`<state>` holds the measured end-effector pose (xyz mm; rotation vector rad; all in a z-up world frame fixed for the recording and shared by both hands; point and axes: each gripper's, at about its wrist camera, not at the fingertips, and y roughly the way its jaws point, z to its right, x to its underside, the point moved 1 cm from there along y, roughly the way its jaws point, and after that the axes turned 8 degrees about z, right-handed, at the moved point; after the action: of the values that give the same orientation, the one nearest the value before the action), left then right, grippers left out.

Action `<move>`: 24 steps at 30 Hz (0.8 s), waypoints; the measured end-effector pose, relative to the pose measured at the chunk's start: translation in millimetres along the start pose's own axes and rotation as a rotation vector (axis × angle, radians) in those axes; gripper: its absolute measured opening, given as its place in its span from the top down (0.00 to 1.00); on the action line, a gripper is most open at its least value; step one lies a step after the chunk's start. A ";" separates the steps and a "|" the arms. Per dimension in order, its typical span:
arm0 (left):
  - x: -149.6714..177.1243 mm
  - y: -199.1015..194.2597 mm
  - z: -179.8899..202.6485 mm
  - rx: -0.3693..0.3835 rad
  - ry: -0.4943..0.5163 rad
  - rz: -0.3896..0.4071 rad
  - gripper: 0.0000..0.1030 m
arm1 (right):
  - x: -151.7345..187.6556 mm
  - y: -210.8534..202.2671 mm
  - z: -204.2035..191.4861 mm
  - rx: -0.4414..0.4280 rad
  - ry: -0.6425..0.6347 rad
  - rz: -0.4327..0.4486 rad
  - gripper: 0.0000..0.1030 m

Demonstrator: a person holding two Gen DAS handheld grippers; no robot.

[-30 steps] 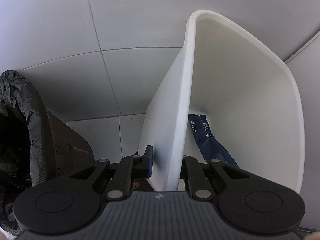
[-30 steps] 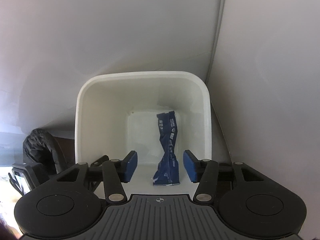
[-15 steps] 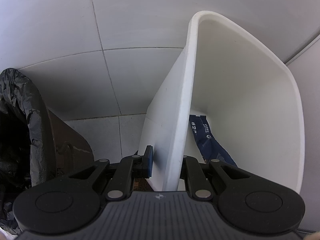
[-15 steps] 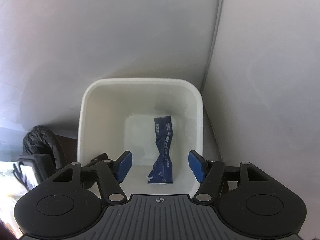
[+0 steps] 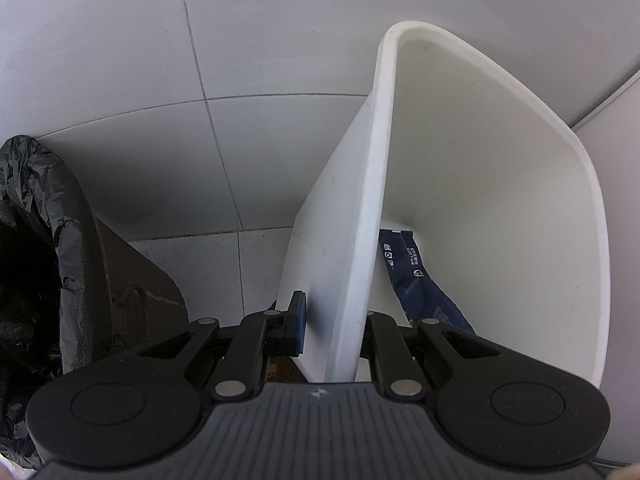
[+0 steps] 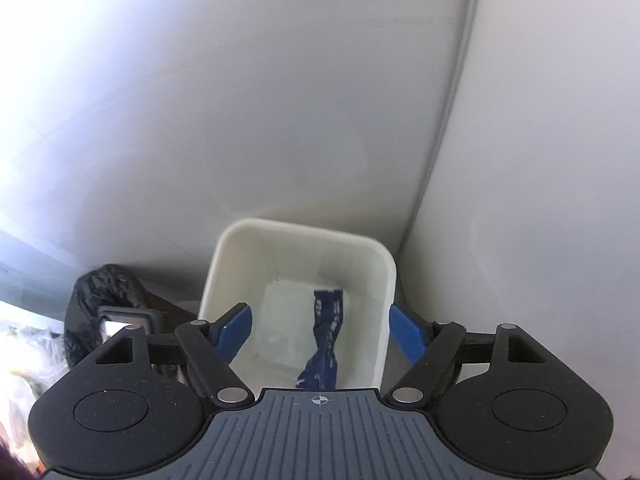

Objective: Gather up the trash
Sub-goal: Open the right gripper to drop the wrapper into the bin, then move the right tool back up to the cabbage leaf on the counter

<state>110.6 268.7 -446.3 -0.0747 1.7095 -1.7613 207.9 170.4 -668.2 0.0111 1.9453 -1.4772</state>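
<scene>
A white plastic bin stands against the wall. A dark blue crumpled wrapper lies inside it on the bottom. My left gripper is shut on the bin's left wall, one finger outside and one inside. In the right wrist view the bin sits below, with the wrapper inside. My right gripper is open wide and empty, raised above the bin, its fingers spread about as wide as the bin.
A container lined with a black trash bag stands left of the bin; it also shows in the right wrist view. White tiled wall behind, and a wall corner right of the bin.
My right gripper has risen up and away from the bin and opened wider; the wrapper stays in the bin. My left gripper holds the bin wall as before.
</scene>
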 end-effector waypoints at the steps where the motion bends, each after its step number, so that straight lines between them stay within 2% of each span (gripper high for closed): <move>1: 0.1 0.3 -0.2 0.000 -0.001 0.000 0.88 | -2.1 -7.5 -2.9 -0.003 -0.014 0.014 0.22; 13: 0.2 1.4 0.5 -0.002 0.007 -0.001 0.88 | -19.8 -84.4 -32.9 -0.007 -0.129 0.161 0.16; 24: 0.5 2.7 1.2 -0.002 0.007 0.000 0.88 | -39.0 -168.0 -29.1 0.008 -0.129 0.326 0.12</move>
<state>111.9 267.6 -448.8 -0.0691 1.7159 -1.7619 156.6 150.6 -502.2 0.2210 1.7391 -1.2392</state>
